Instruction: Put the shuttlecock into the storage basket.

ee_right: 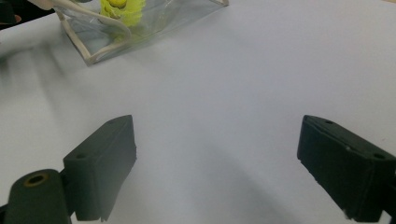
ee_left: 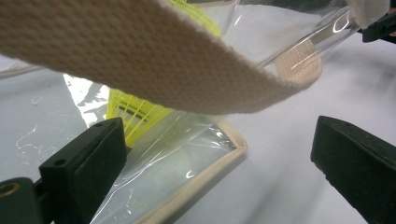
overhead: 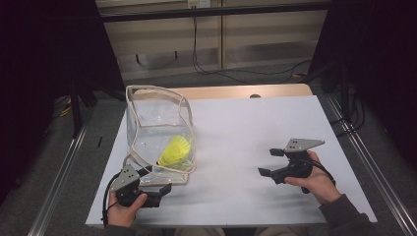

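A clear plastic bag with beige webbing trim stands on the left of the white board, with a yellow shuttlecock inside it. My left gripper sits at the bag's near corner, open. In the left gripper view the bag's trimmed corner lies between the wide jaws, unpressed. A beige strap crosses above, and the shuttlecock shows through the plastic. My right gripper hovers open over bare board at the right, with nothing between its jaws. It looks toward the bag.
A wooden table edge shows behind the white board. Metal rails run along both sides of the table. Cables lie on the floor behind it. The board's front edge is close to both hands.
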### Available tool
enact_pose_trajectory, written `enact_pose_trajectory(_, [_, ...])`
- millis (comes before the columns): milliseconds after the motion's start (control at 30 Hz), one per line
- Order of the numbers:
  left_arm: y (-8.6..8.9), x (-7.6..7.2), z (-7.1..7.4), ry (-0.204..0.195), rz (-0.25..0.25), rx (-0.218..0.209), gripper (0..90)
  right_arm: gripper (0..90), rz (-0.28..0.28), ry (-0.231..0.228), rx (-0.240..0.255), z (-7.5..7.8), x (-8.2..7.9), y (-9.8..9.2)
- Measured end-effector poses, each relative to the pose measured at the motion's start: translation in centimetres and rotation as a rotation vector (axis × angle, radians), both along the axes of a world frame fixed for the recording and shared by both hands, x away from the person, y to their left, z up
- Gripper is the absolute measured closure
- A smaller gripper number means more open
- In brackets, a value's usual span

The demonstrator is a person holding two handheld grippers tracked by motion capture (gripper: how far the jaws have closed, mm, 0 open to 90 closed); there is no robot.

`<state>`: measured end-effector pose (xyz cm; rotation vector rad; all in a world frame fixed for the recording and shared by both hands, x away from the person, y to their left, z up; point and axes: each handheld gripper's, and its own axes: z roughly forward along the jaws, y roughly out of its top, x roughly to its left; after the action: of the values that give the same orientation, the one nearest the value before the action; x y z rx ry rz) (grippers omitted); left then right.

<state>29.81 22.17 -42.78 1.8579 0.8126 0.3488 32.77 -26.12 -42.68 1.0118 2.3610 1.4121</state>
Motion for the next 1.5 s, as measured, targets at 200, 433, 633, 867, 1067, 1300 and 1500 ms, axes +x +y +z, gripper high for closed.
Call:
enact_pose_trajectory(200, [0.0,0.0,-0.1,0.003,-0.002,-0.003,3.5,11.4,-0.007,-0.001,0.002,-0.2,-0.2,-0.4])
enact_pose_trajectory(433, [0.0,0.0,-0.1,0.003,-0.002,-0.001,3.5,11.4,-0.013,0.001,-0.001,-0.6,-0.5,-0.9])
enact_pose_trajectory(633, [0.0,0.0,-0.1,0.004,-0.002,-0.001,3.5,11.3,-0.017,0.000,-0.002,-0.7,-0.7,-1.2])
enact_pose_trajectory(867, [0.0,0.1,-0.1,0.006,-0.005,0.005,3.5,11.2,-0.026,-0.003,0.000,-0.9,-1.0,-1.8])
enact_pose_trajectory(1067, [-0.1,0.1,-0.1,0.006,-0.003,0.002,3.5,11.2,-0.032,-0.009,0.001,-1.1,-1.3,-2.2])
enact_pose_trajectory(1300, [-0.2,0.1,-0.1,0.005,-0.005,0.005,3.5,11.0,-0.036,-0.012,0.004,-1.1,-1.6,-2.7])
enact_pose_trajectory(1500, [-0.2,0.1,-0.1,0.009,-0.008,0.011,3.5,10.6,-0.036,-0.016,0.003,-1.4,-1.9,-3.1])
